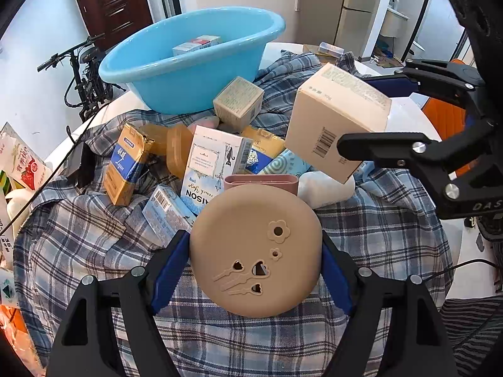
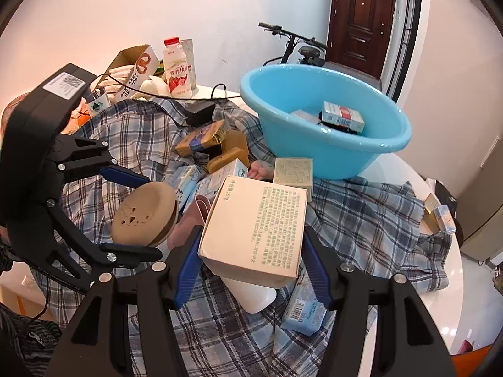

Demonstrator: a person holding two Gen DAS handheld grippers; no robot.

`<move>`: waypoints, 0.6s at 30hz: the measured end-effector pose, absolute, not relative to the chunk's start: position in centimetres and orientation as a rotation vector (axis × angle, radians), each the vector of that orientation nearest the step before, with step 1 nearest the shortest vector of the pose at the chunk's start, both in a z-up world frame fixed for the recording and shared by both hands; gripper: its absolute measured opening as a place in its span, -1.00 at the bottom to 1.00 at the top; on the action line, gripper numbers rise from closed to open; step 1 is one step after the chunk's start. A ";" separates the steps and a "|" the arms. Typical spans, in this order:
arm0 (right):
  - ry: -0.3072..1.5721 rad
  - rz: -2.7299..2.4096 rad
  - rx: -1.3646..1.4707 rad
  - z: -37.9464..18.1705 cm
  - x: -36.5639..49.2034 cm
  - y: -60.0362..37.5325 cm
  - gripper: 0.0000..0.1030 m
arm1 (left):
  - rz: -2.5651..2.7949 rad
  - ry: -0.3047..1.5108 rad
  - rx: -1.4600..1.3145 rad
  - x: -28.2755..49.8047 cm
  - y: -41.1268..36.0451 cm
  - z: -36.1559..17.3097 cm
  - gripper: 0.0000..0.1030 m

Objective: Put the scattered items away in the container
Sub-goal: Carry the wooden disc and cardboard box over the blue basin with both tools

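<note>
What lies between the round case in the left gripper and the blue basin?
In the left wrist view, between the round case and basin: a pink holder, white-blue box, and cube box.

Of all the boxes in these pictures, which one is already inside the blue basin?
The white box with red and blue print, lying in the blue basin. The other boxes lie on the checked cloth or sit in a gripper.

basins: 1 (image 1: 188,72) | round tan cases: 1 (image 1: 254,251) | milk bottles: 1 (image 2: 177,69) | bicycles: 1 (image 2: 298,47)
</note>
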State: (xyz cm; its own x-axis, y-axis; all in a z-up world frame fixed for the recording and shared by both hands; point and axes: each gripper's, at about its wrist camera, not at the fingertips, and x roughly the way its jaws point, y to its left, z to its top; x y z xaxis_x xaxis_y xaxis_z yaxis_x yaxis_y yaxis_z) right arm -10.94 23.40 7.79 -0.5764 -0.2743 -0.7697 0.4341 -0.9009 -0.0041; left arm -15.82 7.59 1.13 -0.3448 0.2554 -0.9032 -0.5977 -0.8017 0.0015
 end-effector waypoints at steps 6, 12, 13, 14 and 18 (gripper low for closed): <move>0.260 -2.472 1.141 8.5 -10.9 23.6 0.16 | 2.168 0.463 -1.368 -15.9 7.7 1.2 0.57; 0.255 -2.476 1.130 8.9 -11.2 23.8 0.16 | 2.169 0.474 -1.360 -16.3 8.2 1.8 0.57; 0.256 -2.476 1.130 8.9 -11.3 23.8 0.16 | 2.170 0.477 -1.359 -16.4 8.3 1.9 0.57; 0.256 -2.475 1.130 8.9 -11.3 23.8 0.16 | 2.170 0.480 -1.357 -16.4 8.3 2.0 0.57; 0.256 -2.476 1.129 8.8 -11.4 23.8 0.16 | 2.172 0.487 -1.356 -16.8 8.6 2.2 0.57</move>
